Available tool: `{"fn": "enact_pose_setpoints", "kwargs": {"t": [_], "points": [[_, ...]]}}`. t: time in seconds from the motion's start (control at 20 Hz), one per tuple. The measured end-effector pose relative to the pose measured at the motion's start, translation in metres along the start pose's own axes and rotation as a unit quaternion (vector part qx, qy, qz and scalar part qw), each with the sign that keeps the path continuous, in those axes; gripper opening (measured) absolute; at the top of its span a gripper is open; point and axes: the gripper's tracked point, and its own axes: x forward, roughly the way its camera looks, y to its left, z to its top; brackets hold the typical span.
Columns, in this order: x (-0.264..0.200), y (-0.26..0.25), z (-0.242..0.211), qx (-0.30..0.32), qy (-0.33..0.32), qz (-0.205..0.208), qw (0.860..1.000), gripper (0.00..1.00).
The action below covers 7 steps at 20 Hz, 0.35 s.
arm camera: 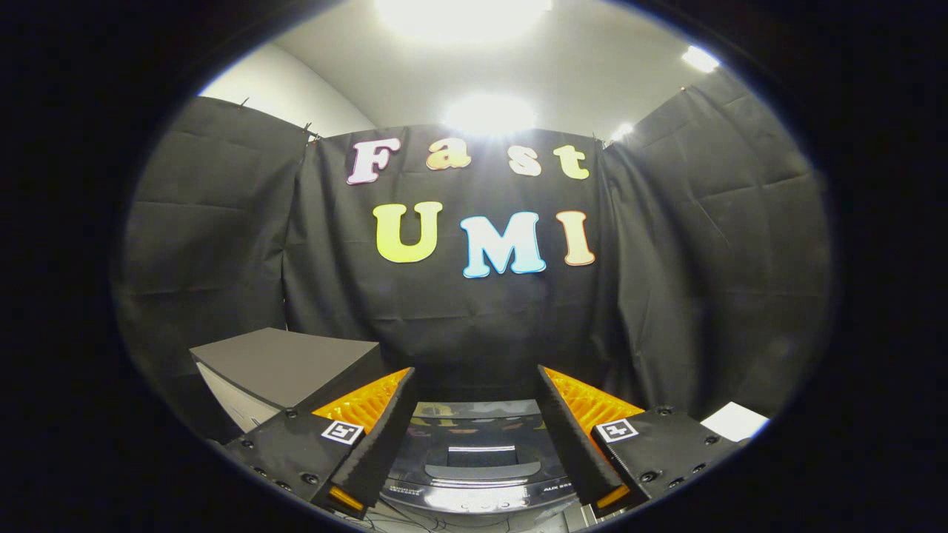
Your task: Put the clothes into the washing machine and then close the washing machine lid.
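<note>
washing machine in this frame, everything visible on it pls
The washing machine sits low, seen between and just beyond the open gripper fingers, which hold nothing and do not touch it. Its top is a dark, glossy lid, apparently closed, reflecting the ceiling lights, with a recessed handle-like dip in the middle. A grey-topped box stands beside it.

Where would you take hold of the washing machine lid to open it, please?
Probably at the recessed handle in the glossy lid, near its front edge, coming down from above and in front. The lid lies flat and shut, and that scoop looks like the one place a finger could hook under. The gripper hangs open above it, fingers apart, holding nothing.
</note>
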Motion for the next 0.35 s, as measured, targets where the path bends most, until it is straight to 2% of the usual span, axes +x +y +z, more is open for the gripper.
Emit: {"fn": "enact_pose_setpoints", "kwargs": {"t": [0.35], "points": [[-0.024, -0.002, 0.006, -0.002, -0.011, -0.015, 1.0, 0.98]]}}
